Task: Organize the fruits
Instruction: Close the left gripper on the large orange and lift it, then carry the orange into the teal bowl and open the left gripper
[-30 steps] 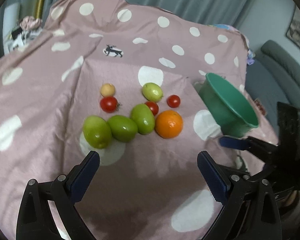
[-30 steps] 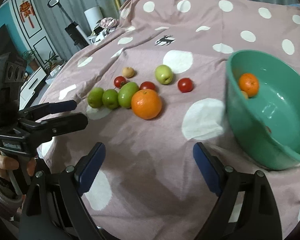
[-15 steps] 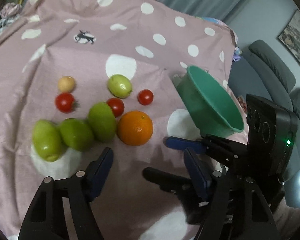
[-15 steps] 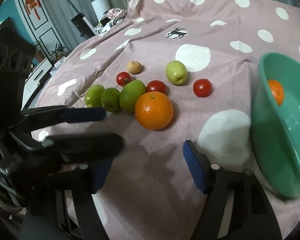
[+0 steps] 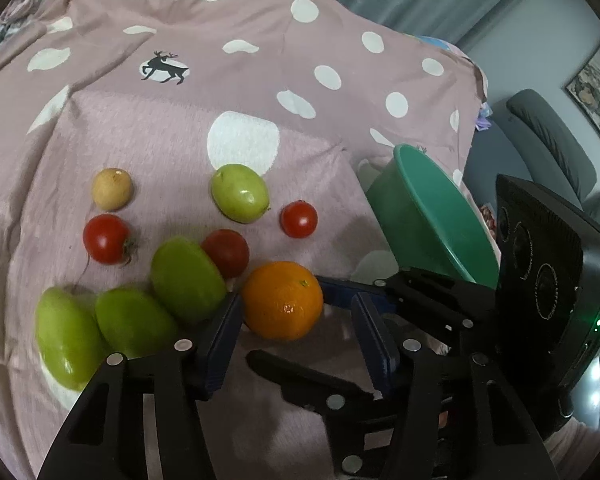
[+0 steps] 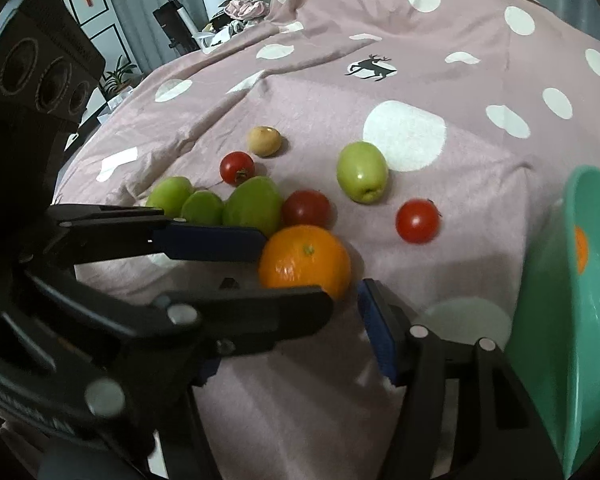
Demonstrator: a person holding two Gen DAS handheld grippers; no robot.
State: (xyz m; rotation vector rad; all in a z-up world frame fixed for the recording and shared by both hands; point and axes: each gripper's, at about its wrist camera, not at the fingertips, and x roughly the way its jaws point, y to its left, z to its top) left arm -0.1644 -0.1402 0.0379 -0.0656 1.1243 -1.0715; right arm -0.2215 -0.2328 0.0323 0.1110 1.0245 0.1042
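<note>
A: We're looking at the orange (image 5: 283, 300) lying on the pink dotted cloth (image 5: 180, 128), touching the nearest green fruit (image 5: 187, 279).

B: Left tool (image 5: 300, 344) is sitting with fingers apart, either side of the orange's near edge, not clamping it.

A: Right tool (image 6: 288, 344) is also spread apart; its left finger is hiding behind the left tool's arm. In the left view its blue finger (image 5: 340, 292) is reaching in beside the orange.

B: We're seeing three tomatoes, a pale green fruit (image 5: 240, 193) and a small tan fruit (image 5: 112, 189) beyond. Green bowl (image 6: 556, 320) is sitting tilted at right, holding a small orange fruit (image 6: 580, 250).
</note>
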